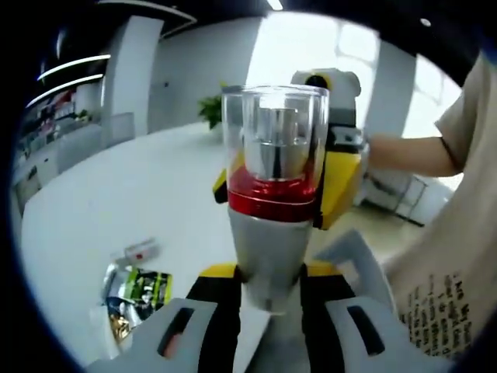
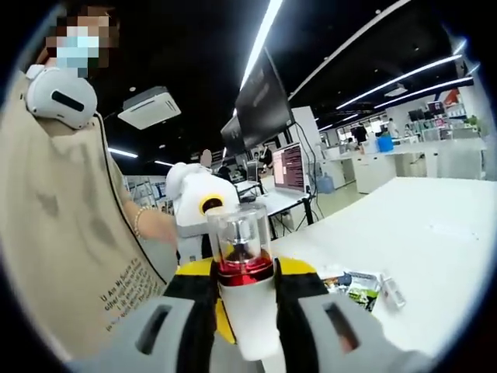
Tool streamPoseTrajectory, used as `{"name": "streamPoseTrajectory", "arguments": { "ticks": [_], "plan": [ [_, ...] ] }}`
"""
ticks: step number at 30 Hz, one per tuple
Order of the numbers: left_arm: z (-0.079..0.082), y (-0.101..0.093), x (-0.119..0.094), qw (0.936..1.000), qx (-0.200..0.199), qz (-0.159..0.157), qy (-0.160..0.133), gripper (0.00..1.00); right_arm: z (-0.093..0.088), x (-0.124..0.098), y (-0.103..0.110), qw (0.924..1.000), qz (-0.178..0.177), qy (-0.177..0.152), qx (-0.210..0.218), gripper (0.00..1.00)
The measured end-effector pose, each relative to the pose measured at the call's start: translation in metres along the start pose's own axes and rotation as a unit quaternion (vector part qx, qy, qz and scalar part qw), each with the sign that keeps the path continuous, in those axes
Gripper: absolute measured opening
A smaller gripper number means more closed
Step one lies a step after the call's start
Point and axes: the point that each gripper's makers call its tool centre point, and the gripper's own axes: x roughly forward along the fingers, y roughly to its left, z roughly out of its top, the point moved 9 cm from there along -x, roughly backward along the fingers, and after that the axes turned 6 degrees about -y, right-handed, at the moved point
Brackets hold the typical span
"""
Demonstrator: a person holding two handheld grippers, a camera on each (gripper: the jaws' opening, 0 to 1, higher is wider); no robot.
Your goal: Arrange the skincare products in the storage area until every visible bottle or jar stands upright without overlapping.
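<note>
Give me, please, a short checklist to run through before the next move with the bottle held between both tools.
1. Left tool grip on the clear-capped, red-banded pale grey bottle: jaws against its body, ok.
2. Right tool grip: jaws against the same body, ok.
3. Clear cap seated on the red band: ok.
4. Small clear vial upright: not ok, it lies flat on the white table.
5. Green-and-black printed sachet apart from the vial: cannot tell, they lie close together.
6. Set-down spot in the storage area: cannot tell.
</note>
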Motion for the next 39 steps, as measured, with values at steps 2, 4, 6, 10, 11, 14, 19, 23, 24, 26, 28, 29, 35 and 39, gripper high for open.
{"name": "streamPoseTrajectory", "arguments": {
  "ticks": [2, 4, 6, 10, 11, 14, 19, 23, 24, 26, 28, 29, 35, 39],
  "plan": [
    [-0.005, 0.003, 0.005, 0.9999, 0.006, 0.0, 0.009, 0.25, -0.007, -0.002, -0.005, 1.0, -0.001, 0.006, 0.0, 0.28],
    [-0.011, 0.008, 0.011, 0.9998, 0.01, 0.0, 0.015, 0.25, -0.015, -0.002, -0.01, 0.9999, -0.004, 0.013, 0.0, 0.28],
    [-0.016, 0.011, 0.014, 0.9997, 0.015, 0.0, 0.019, 0.25, -0.021, -0.003, -0.014, 0.9998, -0.005, 0.017, -0.001, 0.28],
    [-0.025, 0.019, 0.022, 0.9992, 0.032, -0.004, 0.026, 0.25, -0.03, -0.003, -0.02, 0.9993, -0.01, 0.035, -0.006, 0.28],
    [-0.027, 0.021, 0.025, 0.9989, 0.037, -0.004, 0.03, 0.25, -0.033, -0.003, -0.022, 0.9989, -0.012, 0.044, -0.009, 0.28],
    [-0.033, 0.026, 0.031, 0.9984, 0.043, -0.006, 0.037, 0.25, -0.041, -0.002, -0.026, 0.9976, -0.016, 0.066, -0.013, 0.28],
    [-0.048, 0.036, 0.041, 0.9977, 0.047, -0.008, 0.048, 0.26, -0.055, 0.001, -0.035, 0.9952, -0.025, 0.093, -0.017, 0.28],
    [-0.056, 0.042, 0.045, 0.9968, 0.055, -0.01, 0.057, 0.26, -0.064, 0.004, -0.039, 0.9937, -0.03, 0.106, -0.024, 0.28],
    [-0.059, 0.043, 0.046, 0.9965, 0.056, -0.01, 0.061, 0.26, -0.067, 0.004, -0.041, 0.9932, -0.031, 0.11, -0.024, 0.28],
    [-0.063, 0.046, 0.049, 0.996, 0.057, -0.013, 0.067, 0.26, -0.071, 0.005, -0.043, 0.9923, -0.031, 0.117, -0.023, 0.28],
    [-0.066, 0.048, 0.051, 0.9958, 0.057, -0.014, 0.071, 0.26, -0.074, 0.005, -0.045, 0.9909, -0.029, 0.129, -0.024, 0.28],
    [-0.069, 0.049, 0.052, 0.9956, 0.057, -0.015, 0.073, 0.26, -0.076, 0.006, -0.046, 0.9899, -0.028, 0.136, -0.025, 0.28],
    [-0.072, 0.052, 0.054, 0.9956, 0.058, -0.012, 0.073, 0.26, -0.079, 0.008, -0.049, 0.9873, -0.027, 0.153, -0.032, 0.28],
    [-0.074, 0.054, 0.056, 0.9951, 0.064, -0.009, 0.075, 0.26, -0.082, 0.009, -0.051, 0.9852, -0.028, 0.165, -0.037, 0.28]
  ]
}}
